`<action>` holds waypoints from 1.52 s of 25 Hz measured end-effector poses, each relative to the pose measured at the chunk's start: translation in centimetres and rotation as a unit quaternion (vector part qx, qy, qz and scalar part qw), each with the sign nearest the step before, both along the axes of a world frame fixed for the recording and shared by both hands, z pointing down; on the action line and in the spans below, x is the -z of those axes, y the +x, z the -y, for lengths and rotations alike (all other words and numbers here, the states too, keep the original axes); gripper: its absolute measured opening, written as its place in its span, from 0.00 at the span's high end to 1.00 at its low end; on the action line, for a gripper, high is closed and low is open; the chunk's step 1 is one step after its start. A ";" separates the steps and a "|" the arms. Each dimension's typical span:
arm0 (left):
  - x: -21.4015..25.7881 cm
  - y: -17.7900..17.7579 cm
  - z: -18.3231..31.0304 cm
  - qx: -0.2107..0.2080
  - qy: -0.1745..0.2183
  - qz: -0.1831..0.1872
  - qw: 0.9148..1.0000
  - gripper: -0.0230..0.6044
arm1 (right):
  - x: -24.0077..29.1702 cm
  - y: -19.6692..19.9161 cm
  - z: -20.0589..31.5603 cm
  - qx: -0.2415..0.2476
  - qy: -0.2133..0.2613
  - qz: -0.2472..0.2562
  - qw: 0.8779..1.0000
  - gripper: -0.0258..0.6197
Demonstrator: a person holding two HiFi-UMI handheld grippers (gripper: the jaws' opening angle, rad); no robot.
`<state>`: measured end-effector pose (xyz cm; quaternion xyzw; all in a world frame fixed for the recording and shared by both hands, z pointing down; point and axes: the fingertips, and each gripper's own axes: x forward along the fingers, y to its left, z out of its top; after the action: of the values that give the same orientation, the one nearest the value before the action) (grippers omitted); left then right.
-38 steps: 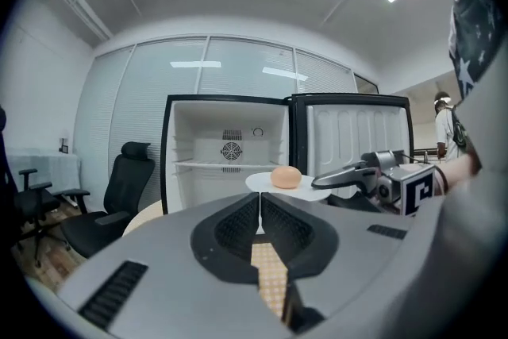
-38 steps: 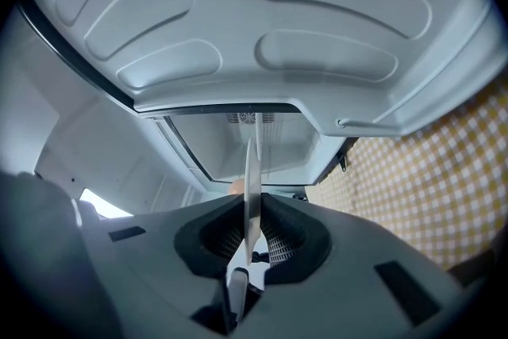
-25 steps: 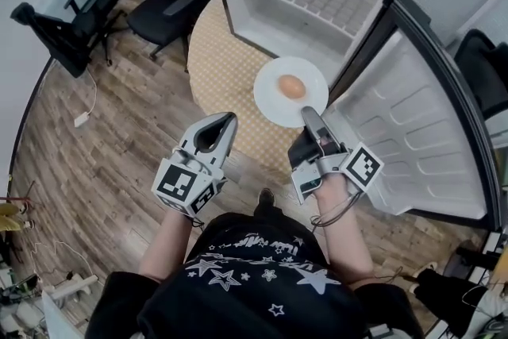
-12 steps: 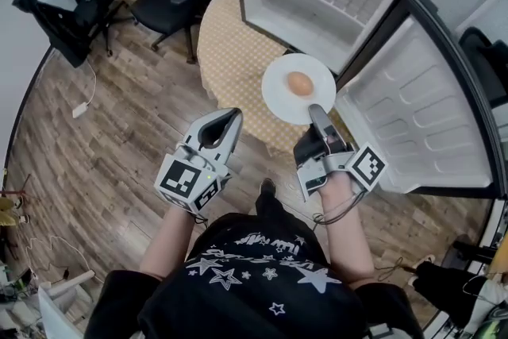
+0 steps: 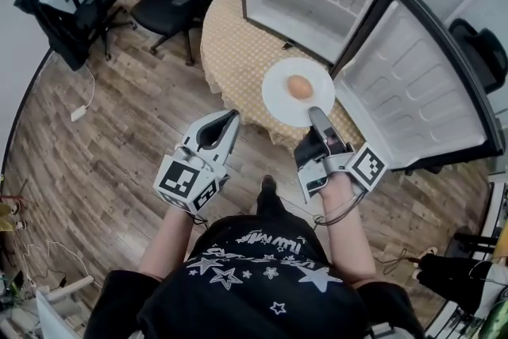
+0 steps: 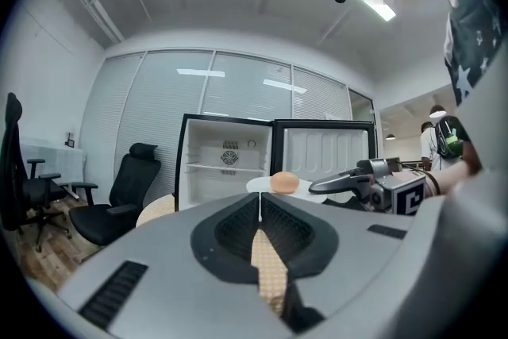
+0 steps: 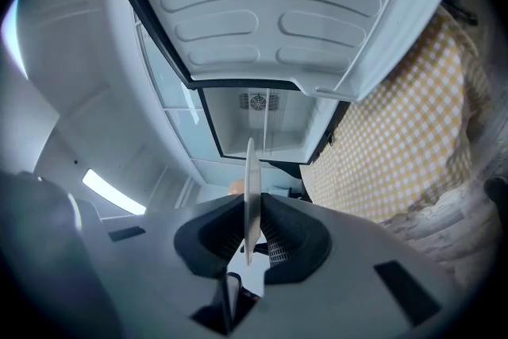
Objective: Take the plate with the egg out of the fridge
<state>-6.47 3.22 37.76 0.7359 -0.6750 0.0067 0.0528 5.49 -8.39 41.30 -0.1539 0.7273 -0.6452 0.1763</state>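
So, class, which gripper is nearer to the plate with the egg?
Right. The right gripper is clamped on the near rim of the plate; the left gripper, shut and empty, is off to its left, not touching it.

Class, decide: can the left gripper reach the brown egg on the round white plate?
Probably yes: the brown egg lies uncovered on the round white plate in the right gripper; nothing stands between it and the left gripper.
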 end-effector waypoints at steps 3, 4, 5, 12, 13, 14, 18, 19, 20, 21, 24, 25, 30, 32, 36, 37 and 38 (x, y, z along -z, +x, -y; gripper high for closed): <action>0.5 0.5 -1.5 -0.001 0.007 0.000 1.000 0.94 | 0.3 0.9 -1.5 -0.004 0.003 -0.001 1.000 0.87; 0.6 0.7 -2.0 -0.001 0.009 0.000 1.000 0.94 | 0.4 1.2 -2.0 -0.005 0.004 -0.001 1.000 0.87; 0.7 1.0 -2.5 -0.002 0.010 0.000 1.000 0.94 | 0.5 1.4 -2.6 -0.006 0.004 -0.001 1.000 0.87; 0.4 3.6 -7.5 -0.009 0.018 0.001 1.000 0.94 | 0.3 4.1 -7.9 -0.009 0.007 0.001 1.000 0.87; 0.3 4.1 -8.5 -0.011 0.018 0.002 1.000 0.94 | 0.2 4.7 -9.0 -0.010 0.007 0.003 1.000 0.87; 0.2 4.5 -9.2 -0.012 0.018 0.002 1.000 0.94 | 0.2 5.1 -9.8 -0.011 0.007 0.003 1.000 0.87; 0.3 4.7 -9.3 -0.020 0.015 -0.001 1.000 0.94 | 0.0 5.5 -10.4 -0.014 0.002 -0.003 1.000 0.87; 0.3 4.8 -9.2 -0.023 0.015 -0.002 1.000 0.94 | 0.0 5.5 -10.6 -0.015 0.000 -0.004 1.000 0.87; 0.3 5.0 -9.3 -0.025 0.015 -0.002 1.000 0.94 | -0.1 5.7 -10.8 -0.016 -0.001 -0.005 1.000 0.87; 0.2 5.3 -9.5 -0.028 0.015 -0.003 0.999 0.94 | -0.2 5.9 -11.1 -0.017 -0.001 -0.007 1.000 0.87; 0.1 5.7 -9.9 -0.033 0.013 -0.004 0.999 0.94 | -0.5 6.2 -11.9 -0.018 -0.004 -0.010 1.000 0.87; 0.1 5.7 -9.7 -0.033 0.010 -0.004 0.999 0.94 | -0.5 6.1 -11.9 -0.018 -0.006 -0.011 1.000 0.87; 0.3 5.0 -8.9 -0.032 0.002 -0.006 0.999 0.94 | -0.5 5.7 -11.2 -0.018 -0.014 -0.011 1.000 0.87; -0.1 5.4 -11.2 -0.032 0.009 -0.003 0.999 0.94 | -0.8 6.2 -13.3 -0.022 -0.009 -0.009 1.000 0.87; -0.7 5.6 -13.3 -0.028 0.011 0.002 1.000 0.94 | -1.1 6.7 -15.2 -0.023 -0.008 -0.008 1.000 0.87; -0.7 5.5 -13.2 -0.026 0.011 0.003 1.000 0.94 | -1.2 6.7 -15.2 -0.023 -0.009 -0.010 1.000 0.87; -0.7 5.3 -13.0 -0.024 0.011 0.003 1.000 0.94 | -1.2 6.6 -15.1 -0.023 -0.011 -0.011 1.000 0.87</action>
<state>-1.12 16.27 38.47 0.7522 -0.6575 0.0028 0.0429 12.12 6.68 42.48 -0.1791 0.7185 -0.6471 0.1817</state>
